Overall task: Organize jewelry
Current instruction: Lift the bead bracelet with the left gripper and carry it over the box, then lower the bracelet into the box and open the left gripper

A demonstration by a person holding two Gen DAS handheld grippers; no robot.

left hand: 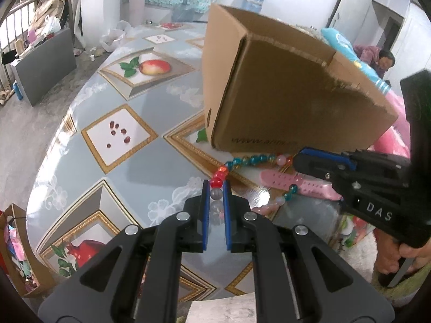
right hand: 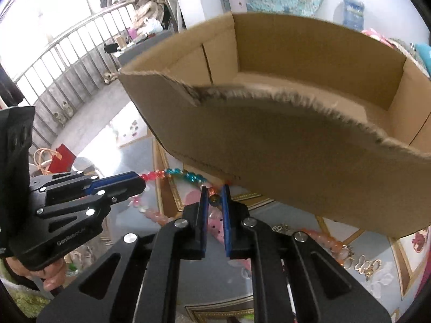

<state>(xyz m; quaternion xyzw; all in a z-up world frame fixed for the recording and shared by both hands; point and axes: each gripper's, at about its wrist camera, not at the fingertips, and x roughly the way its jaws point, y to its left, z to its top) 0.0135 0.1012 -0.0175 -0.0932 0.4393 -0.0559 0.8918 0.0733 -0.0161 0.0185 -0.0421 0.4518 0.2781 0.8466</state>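
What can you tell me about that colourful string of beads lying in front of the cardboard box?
The bead necklace is a strand of glossy, glass-like round beads: teal, red, orange, pale pink and grey. It lies on the patterned tablecloth, right at the foot of the cardboard box, and crosses over a pink perforated strap. The left tongs are shut on its grey and red beads; the right tongs pinch it near the orange ones. Part of the strand runs under the tongs, out of sight.
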